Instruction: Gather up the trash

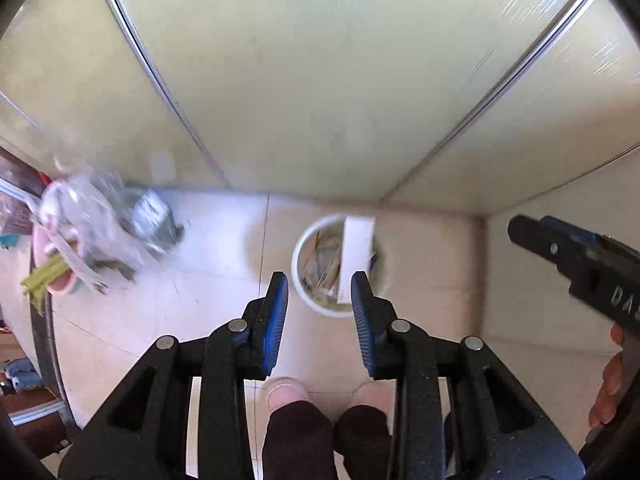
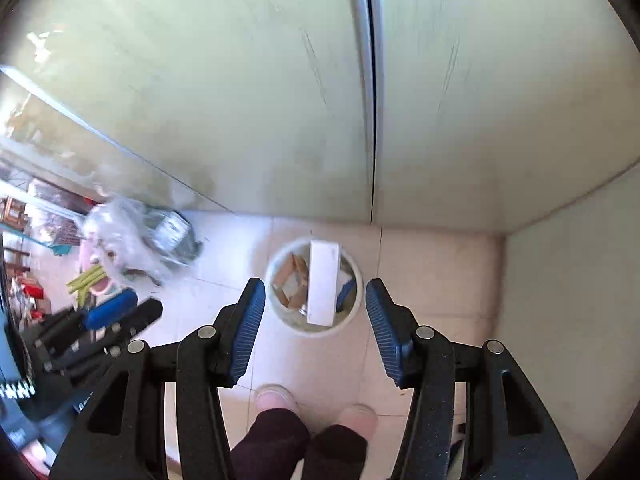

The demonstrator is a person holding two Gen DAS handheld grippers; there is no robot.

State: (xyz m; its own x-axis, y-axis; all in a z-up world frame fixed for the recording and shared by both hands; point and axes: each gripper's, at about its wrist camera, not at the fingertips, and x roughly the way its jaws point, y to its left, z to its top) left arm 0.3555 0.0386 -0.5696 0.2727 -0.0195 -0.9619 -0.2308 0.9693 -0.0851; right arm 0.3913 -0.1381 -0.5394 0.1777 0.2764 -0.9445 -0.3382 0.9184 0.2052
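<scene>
A round white trash bin stands on the tiled floor at the foot of pale cabinet doors. A long white box sits in it among cardboard and paper scraps. My left gripper is open and empty, held high above the bin; it also shows at the left of the right wrist view. My right gripper is open and empty, directly above the bin; it also shows at the right edge of the left wrist view.
A clear plastic bag of rubbish and a pink basin lie on the floor to the left. The person's slippered feet stand just before the bin. A wall closes the right side.
</scene>
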